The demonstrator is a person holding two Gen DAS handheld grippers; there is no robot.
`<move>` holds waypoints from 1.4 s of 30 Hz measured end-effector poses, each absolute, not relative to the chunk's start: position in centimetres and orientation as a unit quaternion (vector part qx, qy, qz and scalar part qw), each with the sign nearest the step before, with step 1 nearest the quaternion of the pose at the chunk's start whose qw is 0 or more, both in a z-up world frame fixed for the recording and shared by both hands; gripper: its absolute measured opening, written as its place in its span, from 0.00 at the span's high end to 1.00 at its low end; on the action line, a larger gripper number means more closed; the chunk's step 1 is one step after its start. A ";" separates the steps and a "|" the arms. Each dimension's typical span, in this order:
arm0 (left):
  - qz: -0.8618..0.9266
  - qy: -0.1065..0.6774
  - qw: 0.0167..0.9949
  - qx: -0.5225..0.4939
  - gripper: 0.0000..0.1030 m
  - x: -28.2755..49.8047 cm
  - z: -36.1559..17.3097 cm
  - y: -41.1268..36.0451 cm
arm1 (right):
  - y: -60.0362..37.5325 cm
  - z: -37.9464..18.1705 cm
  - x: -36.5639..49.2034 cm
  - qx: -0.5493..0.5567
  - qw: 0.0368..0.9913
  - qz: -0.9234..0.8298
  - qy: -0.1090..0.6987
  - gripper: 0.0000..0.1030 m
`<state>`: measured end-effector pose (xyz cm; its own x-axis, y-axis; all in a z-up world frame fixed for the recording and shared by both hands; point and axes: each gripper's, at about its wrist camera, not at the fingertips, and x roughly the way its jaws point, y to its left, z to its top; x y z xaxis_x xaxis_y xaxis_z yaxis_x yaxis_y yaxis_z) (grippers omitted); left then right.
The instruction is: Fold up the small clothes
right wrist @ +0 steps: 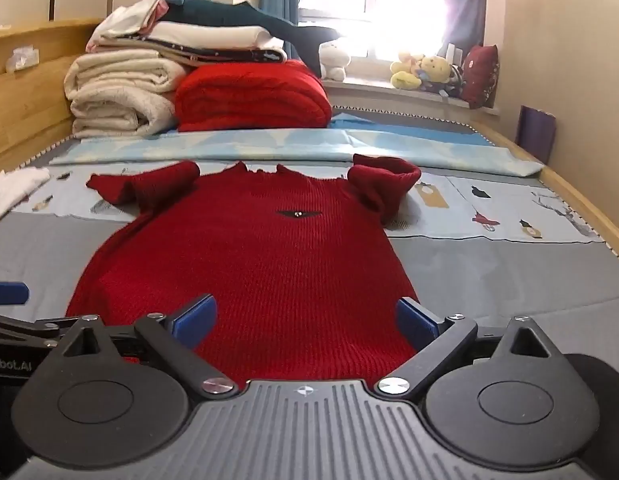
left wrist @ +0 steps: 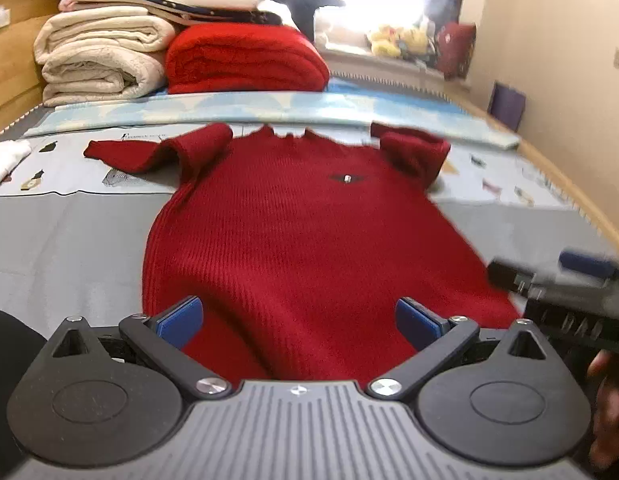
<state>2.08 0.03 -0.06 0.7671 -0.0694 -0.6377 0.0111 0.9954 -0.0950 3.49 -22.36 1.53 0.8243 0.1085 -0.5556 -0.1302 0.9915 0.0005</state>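
Bedroom, bed (right wrist: 509,280) with grey sheet and a patterned light-blue cloth across it; window and plush toys (right wrist: 421,70) on the sill at the far end. Red knit sweater (right wrist: 245,256) lies flat, front up, on the bed, collar toward the window, hem toward both cameras. Small dark emblem (right wrist: 299,213) on the chest. Sleeve (right wrist: 137,186) left of the collar is bunched, with the cuff trailing outward; sleeve (right wrist: 383,184) right of the collar is rolled up in a lump. No fold in the body yet.

Beyond the sweater: stack of folded cream blankets (right wrist: 117,92) and a folded red blanket (right wrist: 249,98). White cloth (right wrist: 13,192) left of the sweater, apart from it.

Left tongs (left wrist: 297,322) spread wide over the hem, pinching nothing. Right tongs (right wrist: 305,320) likewise spread over the hem, empty. Contact with the knit: can't tell.

Judgement: sweater laid out, folding itself barely started. Left to do: flatten sleeves, fold them in, fold the body.
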 end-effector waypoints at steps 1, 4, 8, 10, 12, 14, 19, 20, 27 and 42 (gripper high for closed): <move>-0.019 0.333 0.942 -0.038 0.00 1.9 -0.1 -0.1 | -22.3 1.7 3.3 -0.017 0.955 0.064 0.289 0.07; -0.014 0.347 0.938 -0.009 0.00 2.2 -1.1 -1.2 | -22.1 1.9 2.6 -0.024 0.956 0.069 0.284 0.07; -0.015 0.359 0.933 0.005 0.00 2.5 -1.7 -1.4 | -22.5 2.7 1.9 -0.012 0.957 0.074 0.282 0.06; -0.013 0.365 0.931 -0.001 0.00 2.6 -1.9 -1.1 | -22.3 3.1 1.9 -0.008 0.957 0.073 0.279 0.05; -0.011 0.371 0.928 -0.008 0.00 2.8 -2.0 -0.9 | -22.0 2.7 2.0 -0.003 0.953 0.079 0.291 0.05; -0.011 0.374 0.927 -0.005 0.01 2.8 -2.1 -1.0 | -21.4 1.9 2.1 -0.005 0.950 0.084 0.302 0.05; -0.006 0.387 0.922 0.000 0.00 3.3 -2.8 -0.8 | -20.8 0.8 2.3 -0.011 0.949 0.093 0.302 0.06; -0.005 0.390 0.921 -0.003 0.00 3.5 -3.0 -0.6 | -20.9 0.4 2.5 -0.008 0.947 0.092 0.306 0.06; -0.002 0.402 0.915 -0.022 0.00 5.1 -4.4 0.2 | -20.8 -1.6 4.0 -0.026 0.945 0.095 0.313 0.07; -0.001 0.423 0.906 -0.026 0.01 6.3 -5.9 -0.8 | -21.1 -2.9 5.5 -0.024 0.939 0.090 0.330 0.11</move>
<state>6.33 -0.77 -5.88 0.6415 -0.0230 -0.7667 -0.0205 0.9987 -0.0471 5.47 -21.10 -2.89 0.7663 0.1529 -0.6240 -0.1847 0.9827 0.0140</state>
